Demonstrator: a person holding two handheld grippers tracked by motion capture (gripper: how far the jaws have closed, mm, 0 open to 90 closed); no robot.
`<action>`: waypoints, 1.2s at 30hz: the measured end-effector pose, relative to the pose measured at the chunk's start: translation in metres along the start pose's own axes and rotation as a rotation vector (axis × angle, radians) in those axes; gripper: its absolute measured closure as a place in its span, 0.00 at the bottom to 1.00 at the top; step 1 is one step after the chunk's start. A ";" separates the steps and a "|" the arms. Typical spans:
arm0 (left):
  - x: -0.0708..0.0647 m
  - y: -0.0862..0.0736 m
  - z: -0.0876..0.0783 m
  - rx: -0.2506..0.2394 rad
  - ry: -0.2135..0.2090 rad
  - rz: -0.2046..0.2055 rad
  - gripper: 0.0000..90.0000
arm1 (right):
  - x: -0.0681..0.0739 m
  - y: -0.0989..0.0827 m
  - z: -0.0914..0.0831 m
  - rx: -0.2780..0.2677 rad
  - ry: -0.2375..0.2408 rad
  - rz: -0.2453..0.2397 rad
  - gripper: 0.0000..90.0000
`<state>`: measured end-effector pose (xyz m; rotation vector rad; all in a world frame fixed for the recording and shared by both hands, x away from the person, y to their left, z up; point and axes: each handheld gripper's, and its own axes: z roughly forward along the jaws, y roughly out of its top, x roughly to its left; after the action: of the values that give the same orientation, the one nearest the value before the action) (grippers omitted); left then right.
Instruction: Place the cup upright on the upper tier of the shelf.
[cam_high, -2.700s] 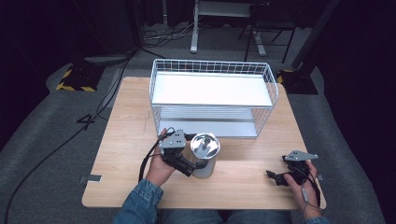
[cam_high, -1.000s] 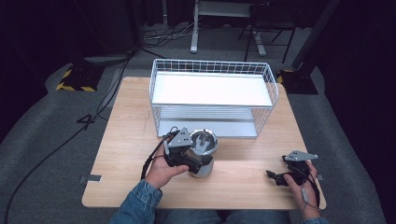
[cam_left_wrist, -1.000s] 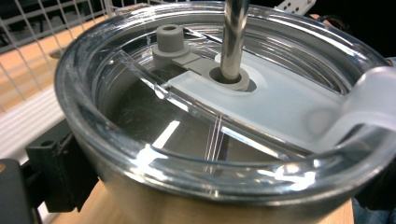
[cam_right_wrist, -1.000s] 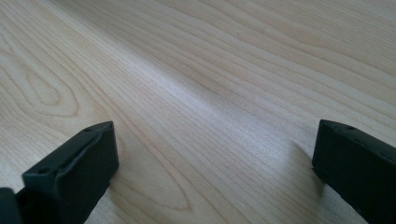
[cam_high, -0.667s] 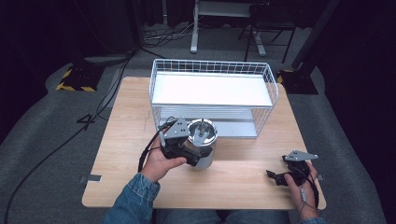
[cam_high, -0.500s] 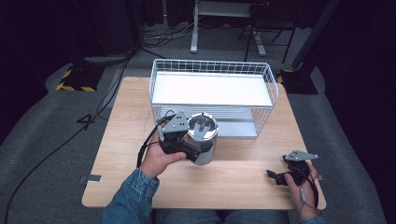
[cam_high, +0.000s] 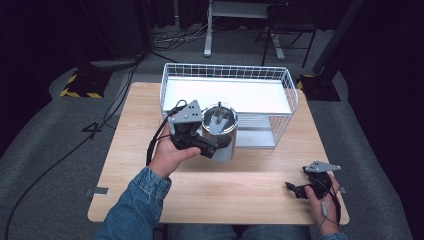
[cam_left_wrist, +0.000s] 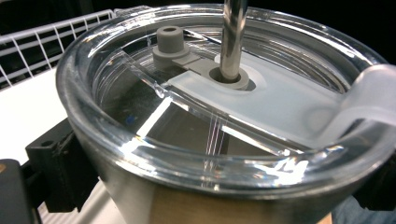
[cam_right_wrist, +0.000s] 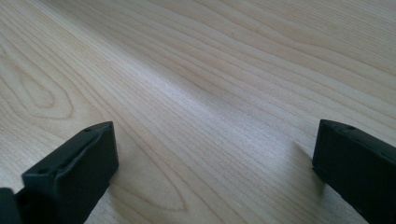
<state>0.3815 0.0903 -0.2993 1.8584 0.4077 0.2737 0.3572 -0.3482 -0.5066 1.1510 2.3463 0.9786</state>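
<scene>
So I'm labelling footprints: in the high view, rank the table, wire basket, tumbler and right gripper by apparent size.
1. Table
2. Wire basket
3. Tumbler
4. Right gripper. It looks close to the tumbler, which is lifted nearer the camera, so that order is unsure.

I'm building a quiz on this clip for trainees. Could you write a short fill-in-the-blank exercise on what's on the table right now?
1. The left gripper is shut on a steel ____.
2. Through the tumbler's clear lid passes a metal ____.
3. Behind the tumbler stands a white wire ____.
4. The right gripper rests on the table with its jaws ____.

Missing words: tumbler; straw; basket; open
</scene>
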 end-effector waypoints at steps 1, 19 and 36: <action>0.001 0.003 0.000 0.000 0.001 0.000 0.04 | 0.000 0.000 0.000 0.000 0.000 0.000 0.01; 0.024 0.061 -0.001 -0.059 0.038 -0.004 0.04 | 0.000 0.000 0.000 0.000 0.000 0.000 0.01; 0.047 0.104 0.011 -0.107 0.122 -0.008 0.04 | 0.000 0.000 0.000 -0.002 -0.002 -0.003 0.01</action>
<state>0.4433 0.0708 -0.2051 1.7400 0.4753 0.3975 0.3573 -0.3482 -0.5067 1.1465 2.3446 0.9777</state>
